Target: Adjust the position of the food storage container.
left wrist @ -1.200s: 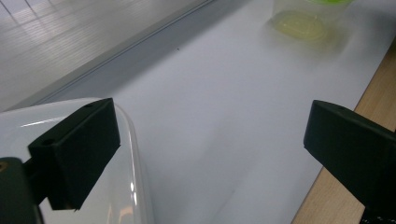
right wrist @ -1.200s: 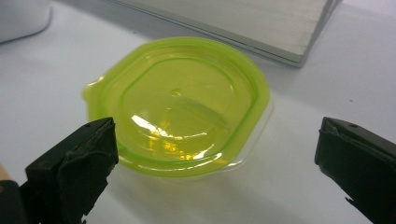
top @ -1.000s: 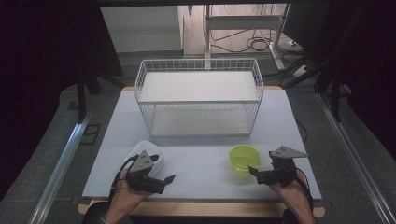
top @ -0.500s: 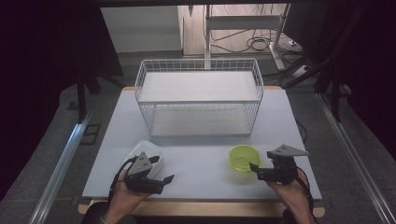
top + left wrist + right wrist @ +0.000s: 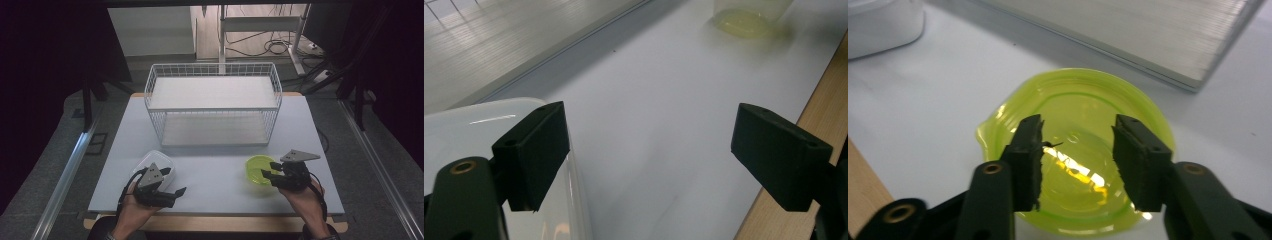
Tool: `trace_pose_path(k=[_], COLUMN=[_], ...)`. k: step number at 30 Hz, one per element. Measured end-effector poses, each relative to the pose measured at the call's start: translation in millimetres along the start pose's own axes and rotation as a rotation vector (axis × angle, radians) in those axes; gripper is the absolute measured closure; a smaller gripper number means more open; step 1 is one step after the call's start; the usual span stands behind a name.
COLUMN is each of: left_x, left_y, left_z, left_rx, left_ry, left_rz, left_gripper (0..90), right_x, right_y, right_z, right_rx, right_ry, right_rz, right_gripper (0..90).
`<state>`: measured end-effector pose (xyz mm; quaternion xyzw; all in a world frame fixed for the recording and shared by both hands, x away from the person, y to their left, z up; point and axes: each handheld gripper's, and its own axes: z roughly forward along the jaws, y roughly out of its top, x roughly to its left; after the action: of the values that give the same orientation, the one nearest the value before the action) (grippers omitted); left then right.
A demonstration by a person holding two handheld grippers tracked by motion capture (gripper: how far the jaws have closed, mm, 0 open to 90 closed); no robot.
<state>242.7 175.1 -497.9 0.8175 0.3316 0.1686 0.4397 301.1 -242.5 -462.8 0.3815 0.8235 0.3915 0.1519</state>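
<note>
The right gripper (image 5: 270,171) has edged over the translucent lime-green bowl (image 5: 1075,150), its jaws closing but parted, gripping nothing.

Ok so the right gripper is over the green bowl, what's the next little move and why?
Probably ease the right gripper down so one jaw goes inside the green bowl and one outside its near rim, then finish closing. Its jaws have just been closing, yet in the right gripper view they stand apart above the bowl, with no rim pinched between them. The left gripper sits open beside the white container.
</note>
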Motion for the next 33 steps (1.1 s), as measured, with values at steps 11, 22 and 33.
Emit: trace_pose_path(k=[11,22,33], left_x=[0.4,-0.2,-1.3], left_y=[-0.4,-1.0,-1.4], left_z=[0.6,1.7,2.9], left_rx=[0.0,0.004,0.01], left_ry=[0.003,0.005,0.003], left_rz=[-0.003,0.0,0.009], left_gripper=[15.9,15.4,15.4], right_x=[13.8,34.8,42.4], right_y=[18.3,31.9,29.0], right_z=[18.7,39.4,58.1], right_rx=[0.035,0.032,0.094], right_ry=[0.051,0.127,0.125], right_rz=[-0.086,-0.141,-0.175], right_gripper=[87.2,88.9,88.9])
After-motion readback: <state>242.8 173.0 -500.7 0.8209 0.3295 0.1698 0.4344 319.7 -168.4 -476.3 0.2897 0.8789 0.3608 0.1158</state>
